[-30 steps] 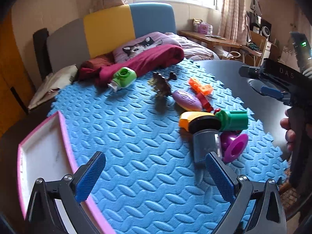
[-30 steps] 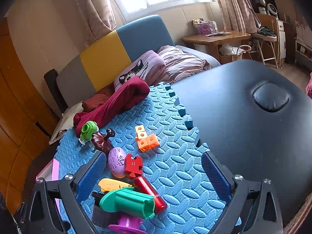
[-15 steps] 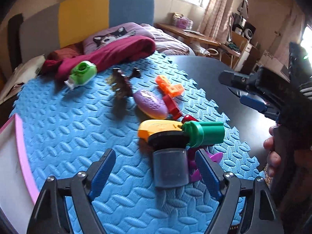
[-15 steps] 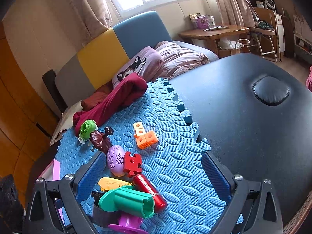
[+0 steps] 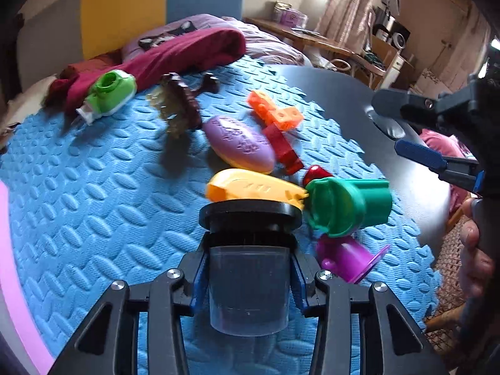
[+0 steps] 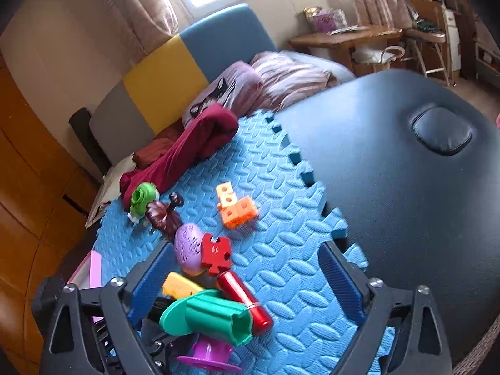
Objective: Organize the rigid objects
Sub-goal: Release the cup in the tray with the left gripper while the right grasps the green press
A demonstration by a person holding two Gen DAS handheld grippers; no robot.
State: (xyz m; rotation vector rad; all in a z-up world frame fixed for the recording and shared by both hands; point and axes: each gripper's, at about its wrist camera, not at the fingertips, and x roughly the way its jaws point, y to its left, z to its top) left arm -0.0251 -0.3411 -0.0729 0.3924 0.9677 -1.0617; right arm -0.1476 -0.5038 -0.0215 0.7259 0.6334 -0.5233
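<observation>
My left gripper point(image 5: 248, 278) is shut on a grey translucent cup with a black lid point(image 5: 249, 284), at the near end of a toy pile on the blue foam mat point(image 5: 103, 193). Touching or beside it lie a yellow piece point(image 5: 250, 185), a green cylinder point(image 5: 347, 207), a purple funnel point(image 5: 350, 259), a purple egg point(image 5: 239, 143), a red puzzle piece point(image 5: 282, 148), orange cubes point(image 5: 275, 111), a brown leaf toy point(image 5: 184, 106) and a green bottle point(image 5: 107, 95). My right gripper point(image 6: 243, 284) is open above the green cylinder point(image 6: 215, 315) and a red tube point(image 6: 243, 300).
A pink-rimmed white tray point(image 5: 12, 284) lies at the mat's left edge. A dark red cloth point(image 5: 175, 53) and pillows sit at the far end. The black padded table point(image 6: 406, 187) extends right of the mat. The right gripper shows in the left wrist view point(image 5: 437, 134).
My left gripper moved forward to the grey cup and closed on it. My right gripper stayed open and barely shifted.
</observation>
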